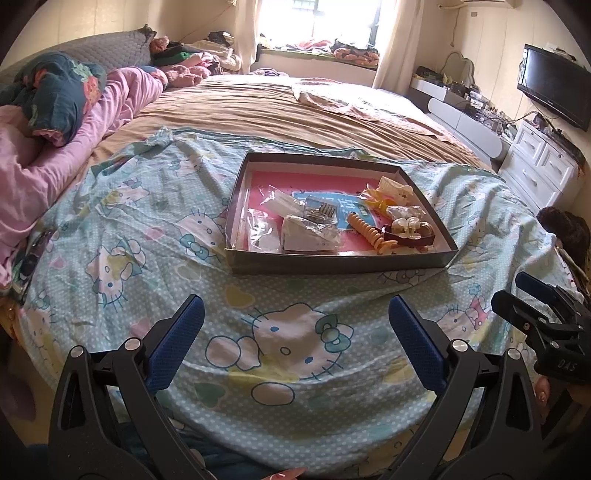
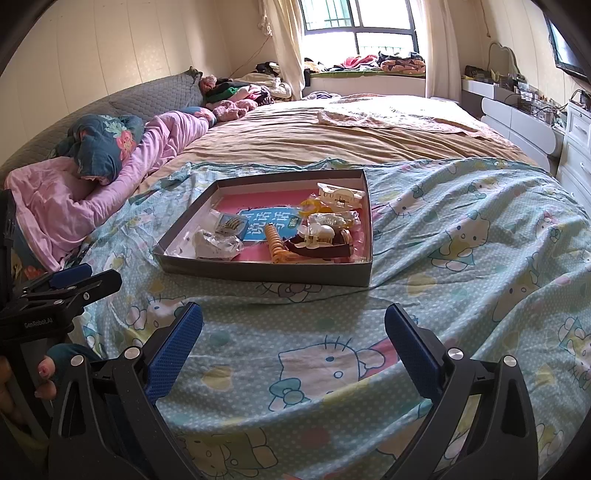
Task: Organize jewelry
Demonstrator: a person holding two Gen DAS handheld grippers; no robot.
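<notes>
A shallow grey box [image 1: 343,264] sits on a cat-print sheet [image 1: 280,339] spread over the bed [image 1: 280,110], at about 12 o'clock from both grippers and well apart from them. Its floor is pink with a blue label [image 2: 271,223].

Inside the box, toward 3 o'clock, lie a cream claw clip [image 1: 397,186], a yellow piece [image 1: 380,201] beside it, a white flower clip [image 1: 404,225] resting on a dark red clip [image 1: 410,238], and an orange spiral tie [image 1: 369,232] just at their 9 o'clock side. Toward 9 o'clock in the box lie clear plastic bags [image 1: 310,232], one with a small ribbed metal item [image 1: 321,212]; what the others hold cannot be made out.

The left gripper [image 1: 295,332] hovers over the sheet at 6 o'clock of the box, its blue-padded fingers [image 1: 181,339] spread wide with nothing between them. The right gripper [image 2: 293,334] hangs likewise over the sheet, fingers [image 2: 413,350] wide apart and empty. In the left view the right gripper shows at 3 o'clock; in the right view the left one shows at 9 o'clock, with a hand [image 2: 22,380] on its handle.

A pink quilt [image 1: 48,155] is bunched at 10 o'clock, and a window [image 2: 354,26] stands at 12 o'clock beyond the bed.
</notes>
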